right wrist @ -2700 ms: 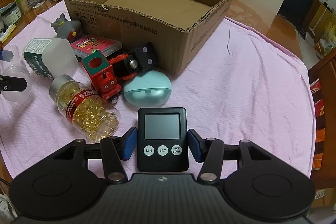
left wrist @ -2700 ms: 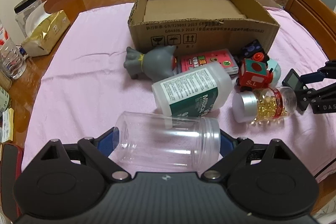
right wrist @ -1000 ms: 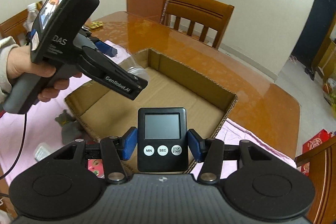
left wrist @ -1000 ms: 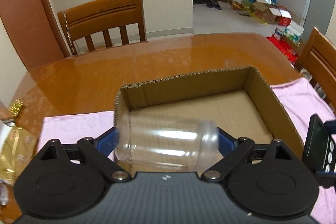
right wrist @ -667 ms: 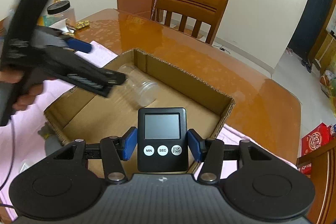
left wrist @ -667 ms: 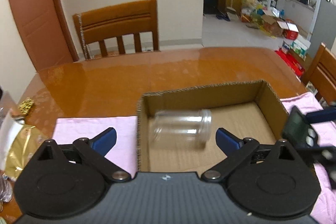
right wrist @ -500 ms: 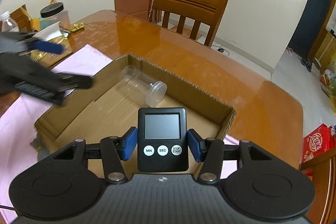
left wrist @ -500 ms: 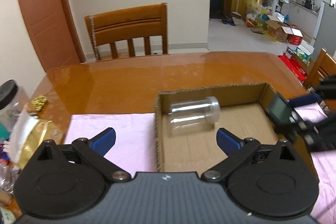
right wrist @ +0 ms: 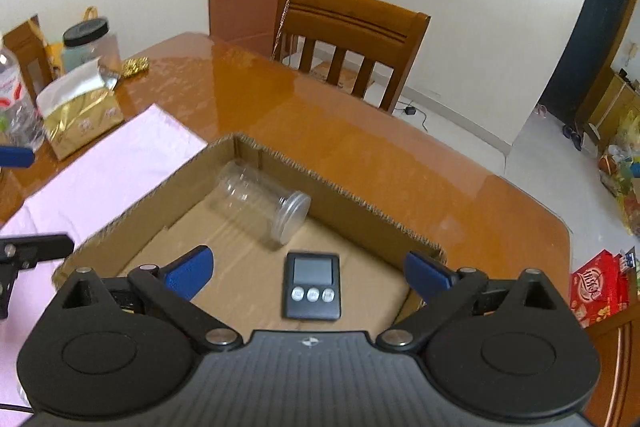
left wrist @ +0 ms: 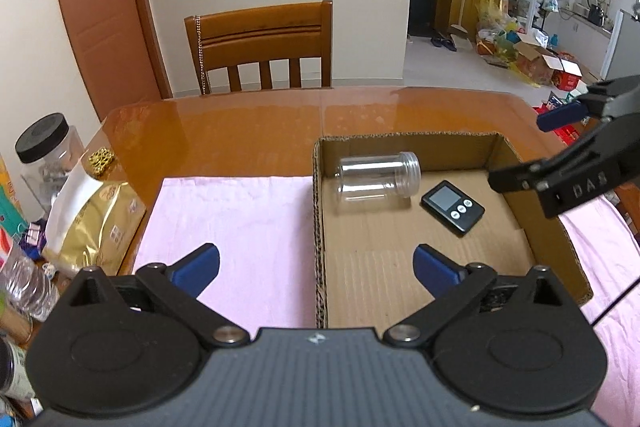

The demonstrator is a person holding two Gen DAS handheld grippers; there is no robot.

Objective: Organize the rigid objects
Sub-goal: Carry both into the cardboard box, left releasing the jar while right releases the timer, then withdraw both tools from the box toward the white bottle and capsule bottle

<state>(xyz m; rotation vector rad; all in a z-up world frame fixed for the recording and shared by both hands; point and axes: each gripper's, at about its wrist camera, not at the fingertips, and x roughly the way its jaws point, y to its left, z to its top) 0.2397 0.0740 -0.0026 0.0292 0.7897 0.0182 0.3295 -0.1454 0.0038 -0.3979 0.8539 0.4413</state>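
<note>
My left gripper (left wrist: 316, 265) hangs over the near left edge of the cardboard box (left wrist: 320, 239), its blue pads spread wide with nothing between them; one pad sits over the pink cloth (left wrist: 240, 215), the other over the box floor. My right gripper (right wrist: 308, 269) is above the box, and its jaws are opening, already wide apart, with nothing pinched between them. The black timer (right wrist: 313, 285) lies flat on the box floor, seen between my right pads and touching neither, screen up, three round buttons along its near edge. In the left view the timer (left wrist: 453, 207) sits toward the right side of the box, just beside the clear jar (left wrist: 378, 179). That jar lies on its side in the far left corner, against the back wall, its threaded mouth pointing toward the timer. The box stands on the pink cloth, which covers part of the wooden table (left wrist: 240, 131). Off to the left a gold bag (left wrist: 96, 223) and a black-lidded jar (left wrist: 44, 155) sit on the table
</note>
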